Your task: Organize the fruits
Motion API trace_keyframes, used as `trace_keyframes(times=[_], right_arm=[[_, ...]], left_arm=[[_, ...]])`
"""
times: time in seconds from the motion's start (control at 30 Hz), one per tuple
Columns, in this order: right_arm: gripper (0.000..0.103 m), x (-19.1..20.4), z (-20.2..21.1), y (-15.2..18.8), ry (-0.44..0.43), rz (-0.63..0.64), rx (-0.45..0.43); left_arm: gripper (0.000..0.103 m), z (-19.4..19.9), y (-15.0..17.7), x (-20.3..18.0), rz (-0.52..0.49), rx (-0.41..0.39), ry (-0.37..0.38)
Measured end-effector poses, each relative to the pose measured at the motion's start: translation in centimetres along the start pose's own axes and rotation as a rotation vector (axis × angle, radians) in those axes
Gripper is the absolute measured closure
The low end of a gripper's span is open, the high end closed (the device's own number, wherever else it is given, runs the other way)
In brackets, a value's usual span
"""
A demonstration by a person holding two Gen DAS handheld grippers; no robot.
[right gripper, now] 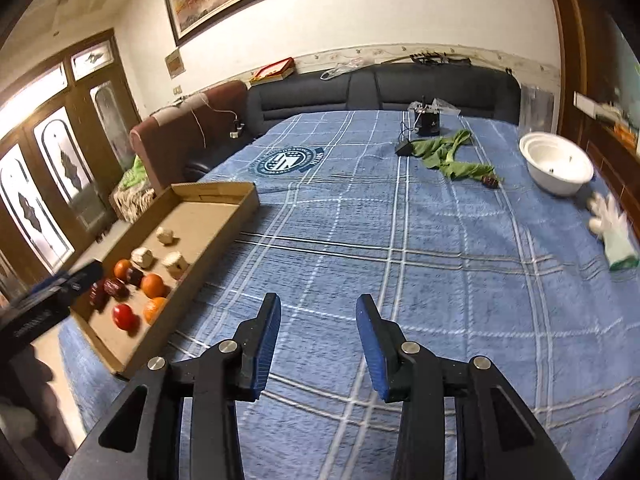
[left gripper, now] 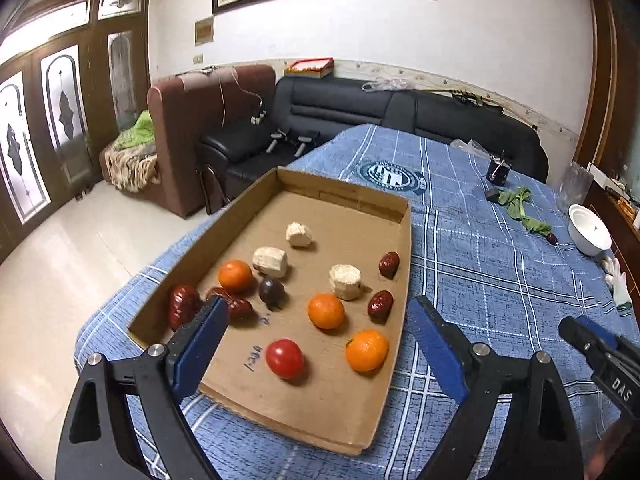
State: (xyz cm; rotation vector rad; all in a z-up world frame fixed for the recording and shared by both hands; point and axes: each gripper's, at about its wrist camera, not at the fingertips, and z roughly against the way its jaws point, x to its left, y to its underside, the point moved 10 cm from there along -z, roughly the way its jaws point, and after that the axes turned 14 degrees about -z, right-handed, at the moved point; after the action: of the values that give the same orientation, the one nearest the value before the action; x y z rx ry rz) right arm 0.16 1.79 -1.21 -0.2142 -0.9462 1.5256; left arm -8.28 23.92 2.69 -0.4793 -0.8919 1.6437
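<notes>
A shallow cardboard tray point(left gripper: 402, 264) lies on the blue checked cloth and holds three oranges point(left gripper: 326, 311), a red tomato point(left gripper: 285, 358), several red dates point(left gripper: 380, 304), a dark plum point(left gripper: 271, 291) and three pale chunks point(left gripper: 345, 282). My left gripper point(left gripper: 316, 340) is open and empty, hovering over the near end of the tray above the tomato. The tray also shows in the right wrist view point(right gripper: 224, 236) at left. My right gripper point(right gripper: 318, 332) is open and empty over bare cloth, right of the tray. A single date point(right gripper: 491, 181) lies far right by the green cloth.
A white bowl point(right gripper: 556, 168) stands at the far right, with a white glove point(right gripper: 612, 228) beside it. A green cloth point(right gripper: 452, 156) and small black devices point(right gripper: 428, 124) lie at the back. A sofa stands beyond the table edge.
</notes>
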Motion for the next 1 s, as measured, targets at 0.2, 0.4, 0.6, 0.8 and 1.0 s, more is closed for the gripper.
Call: trace_keyframes(times=[0.2,0.4,0.6,0.8,1.0], right_arm=[[0.06,1.1,-0.3,1.8,-0.016,-0.089,-0.023],[0.059,2.7,-1.4,5.0,0.006,-0.03,0.02],[0.059,4.1,-1.0,5.6,0.014,0.048,0.007],[0.059,5.4,-1.1,5.8,0.01,0.09,0.03],[0.059,6.1,-1.3,5.9,0.02,0.131,0.046]], left_arm=[[0.012,0.7,0.7,-0.6,-0.042,-0.005,-0.012],[0.012,0.5,1.2,-0.7,-0.039,0.003,-0.009],[0.012,0.4,1.6,-1.5,-0.062,0.008,0.003],[0.012,0.5,1.7,-1.6,-0.059,0.013,0.01],[0.012,0.9,1.8,-1.5,-0.055,0.007,0.007]])
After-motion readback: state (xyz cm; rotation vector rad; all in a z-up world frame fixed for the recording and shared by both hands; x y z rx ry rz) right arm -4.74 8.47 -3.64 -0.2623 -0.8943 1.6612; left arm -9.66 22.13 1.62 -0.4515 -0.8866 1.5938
